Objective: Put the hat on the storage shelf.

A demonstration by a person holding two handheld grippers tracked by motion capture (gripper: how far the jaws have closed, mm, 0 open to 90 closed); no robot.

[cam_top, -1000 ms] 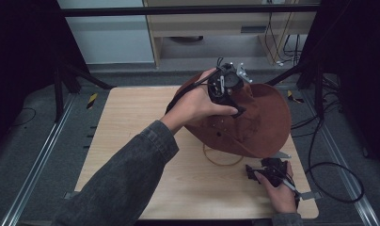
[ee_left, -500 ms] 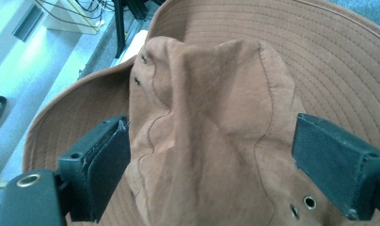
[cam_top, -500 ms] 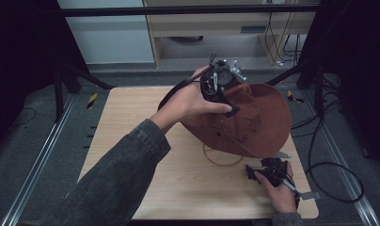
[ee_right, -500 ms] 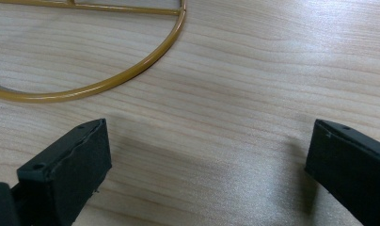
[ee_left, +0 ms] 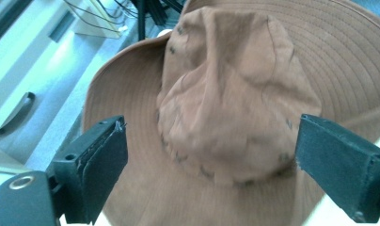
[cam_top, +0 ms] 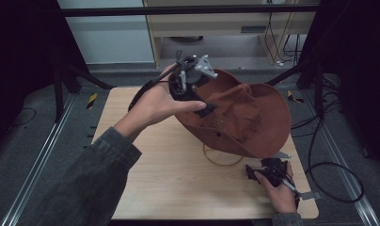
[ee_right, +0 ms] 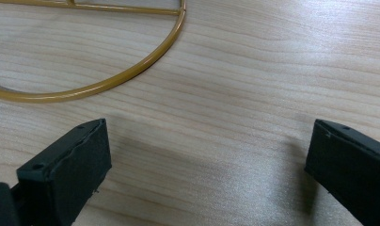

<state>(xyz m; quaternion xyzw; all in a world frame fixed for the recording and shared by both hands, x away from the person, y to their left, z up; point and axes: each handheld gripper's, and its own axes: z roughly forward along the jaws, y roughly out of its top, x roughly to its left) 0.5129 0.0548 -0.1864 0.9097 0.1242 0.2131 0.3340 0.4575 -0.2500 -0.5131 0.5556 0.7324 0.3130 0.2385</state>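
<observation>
So the brown hat (cam_top: 244, 117) sits tilted on a thin gold wire stand (cam_top: 221, 160) toward the far right of the table (cam_top: 146, 179), crown pointing left and up at the left gripper (cam_top: 202, 101). That's the relation that matters: in the left gripper view the crown (ee_left: 235, 94) lies dead ahead between the jaws, which are spread wide and not touching the fabric, with the brim fanning out behind it. The left one is clearly the nearer of the two. The right gripper (cam_top: 265, 173) rests low at the near right edge of the table, jaws wide with nothing between them, looking at the stand's gold ring (ee_right: 108, 80) just beyond. No brand, label or writing I can read anywhere.
</observation>
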